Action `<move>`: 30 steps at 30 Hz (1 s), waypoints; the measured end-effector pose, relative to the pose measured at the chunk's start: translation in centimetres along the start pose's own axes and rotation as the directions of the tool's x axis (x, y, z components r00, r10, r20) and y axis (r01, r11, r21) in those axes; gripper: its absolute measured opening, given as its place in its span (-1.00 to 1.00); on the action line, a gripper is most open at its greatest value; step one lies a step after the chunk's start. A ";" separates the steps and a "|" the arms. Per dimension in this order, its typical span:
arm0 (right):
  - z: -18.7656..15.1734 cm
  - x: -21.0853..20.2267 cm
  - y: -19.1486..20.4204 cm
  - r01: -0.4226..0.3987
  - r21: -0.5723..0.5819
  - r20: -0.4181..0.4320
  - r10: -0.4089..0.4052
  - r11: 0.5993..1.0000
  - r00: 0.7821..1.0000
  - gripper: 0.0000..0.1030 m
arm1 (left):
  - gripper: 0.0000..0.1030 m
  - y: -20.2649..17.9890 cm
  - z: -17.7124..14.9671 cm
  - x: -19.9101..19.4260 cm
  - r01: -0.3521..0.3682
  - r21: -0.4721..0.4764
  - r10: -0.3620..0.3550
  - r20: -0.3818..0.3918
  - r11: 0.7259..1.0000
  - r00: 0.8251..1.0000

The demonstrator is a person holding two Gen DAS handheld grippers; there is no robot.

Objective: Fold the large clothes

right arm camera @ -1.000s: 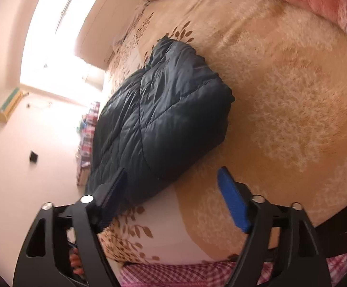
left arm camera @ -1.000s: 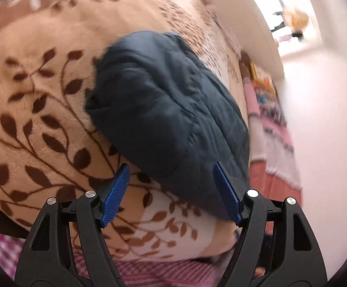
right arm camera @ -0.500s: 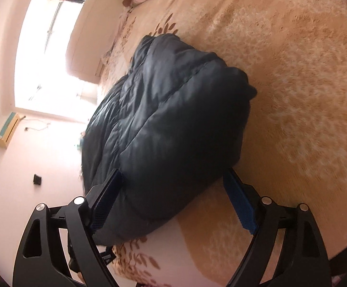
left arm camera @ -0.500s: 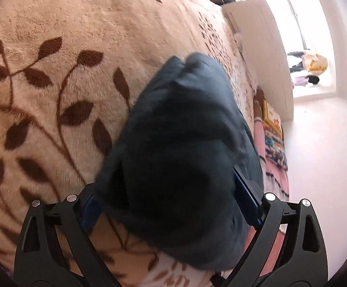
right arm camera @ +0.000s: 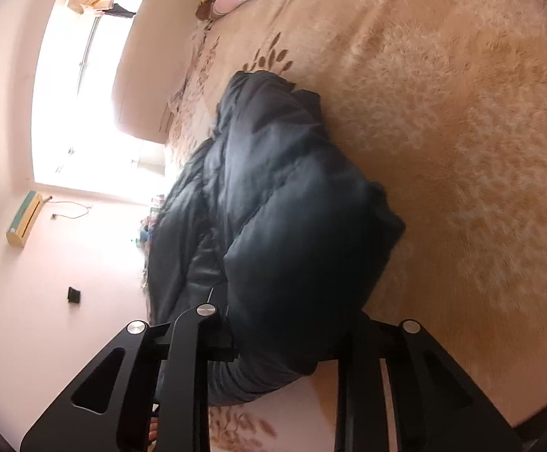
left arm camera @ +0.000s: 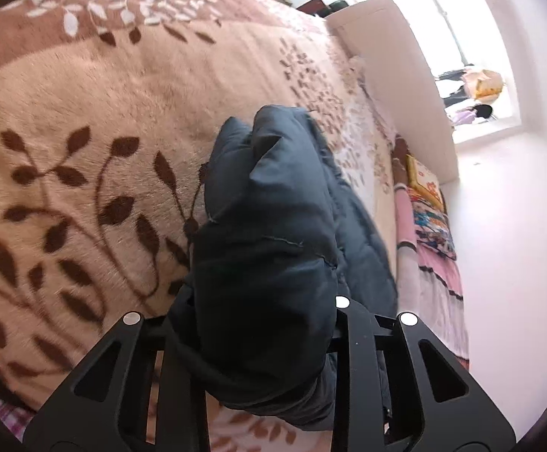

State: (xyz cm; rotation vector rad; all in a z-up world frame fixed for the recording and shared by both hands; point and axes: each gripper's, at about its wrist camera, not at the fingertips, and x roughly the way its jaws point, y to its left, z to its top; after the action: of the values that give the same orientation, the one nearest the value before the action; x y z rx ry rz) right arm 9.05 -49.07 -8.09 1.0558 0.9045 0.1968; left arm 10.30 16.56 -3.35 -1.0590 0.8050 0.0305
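My left tongs and right tongs are each clamped on a bunched edge of the dark navy puffer jacket, which lies on the leaf-patterned fleece blanket covering the bed

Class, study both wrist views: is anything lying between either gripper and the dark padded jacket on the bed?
Nothing visible does. The dark padded jacket already bulges between the fingers of the left gripper and of the right gripper. Around it, only the leaf-patterned blanket shows.

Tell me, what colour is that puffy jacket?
Dark navy jacket, plain and quilted; clearest in the right wrist view.
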 end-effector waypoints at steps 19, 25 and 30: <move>-5.3 -4.1 -3.4 0.187 -0.042 -0.097 -0.191 0.981 0.977 0.16 | -0.39 7.2 -6.1 -6.2 -0.088 0.031 0.090 -0.063 0.996 0.994; -5.4 -9.2 -0.9 0.329 -0.130 -0.011 -0.333 0.935 0.943 0.17 | -0.35 7.5 -6.3 -6.4 -0.080 0.029 0.081 -0.054 0.996 0.995; -7.3 -11.8 5.7 0.372 -0.398 0.079 -0.372 0.839 0.925 -0.78 | -0.33 6.9 -6.8 -6.7 -0.094 0.092 0.097 -0.035 0.991 0.995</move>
State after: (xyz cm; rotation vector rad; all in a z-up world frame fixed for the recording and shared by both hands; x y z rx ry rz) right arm -2.20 -47.68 1.72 0.4773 1.0001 0.0530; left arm -1.10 17.09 -6.20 -0.9378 0.8844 0.0544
